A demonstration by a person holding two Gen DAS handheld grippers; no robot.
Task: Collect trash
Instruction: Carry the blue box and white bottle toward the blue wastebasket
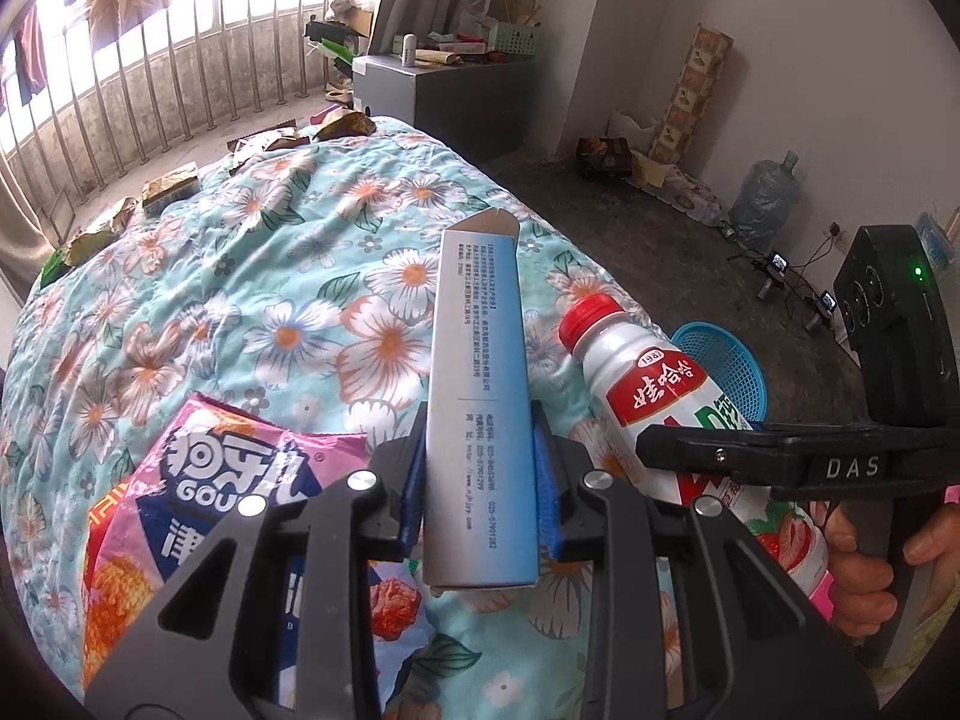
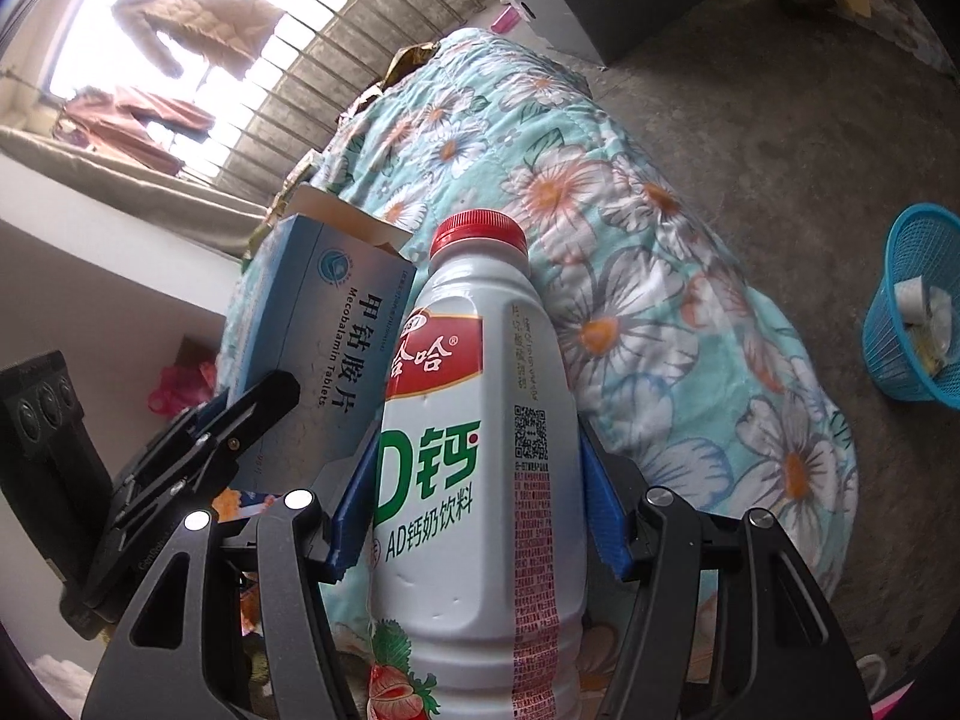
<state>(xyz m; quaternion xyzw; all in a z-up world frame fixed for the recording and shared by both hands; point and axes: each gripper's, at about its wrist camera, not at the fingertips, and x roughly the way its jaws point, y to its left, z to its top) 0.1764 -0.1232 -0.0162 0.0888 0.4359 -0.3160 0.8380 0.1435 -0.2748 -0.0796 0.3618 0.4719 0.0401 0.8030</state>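
Pinching a tablet box [image 1: 480,396] by its narrow sides, the left gripper [image 1: 483,480] has both blue pads pressed flat on the card; the jaws stand narrow. The box's long axis runs away from the camera, with its open flap end farthest out, above the floral quilt [image 1: 288,276].

The right gripper [image 2: 474,510] stands wider, its pads clamped on the body of a white drink bottle [image 2: 474,420]. The bottle's long axis follows the fingers, with its red cap [image 2: 479,235] pointing away. A hand [image 1: 864,564] grips this tool's handle.

Count: one box, one bottle, one pink snack bag [image 1: 198,510] lying on the quilt below the left gripper, and one blue basket [image 2: 918,312] on the floor beside the bed, with scraps inside. Several crumpled wrappers [image 1: 171,189] lie along the quilt's far edge.
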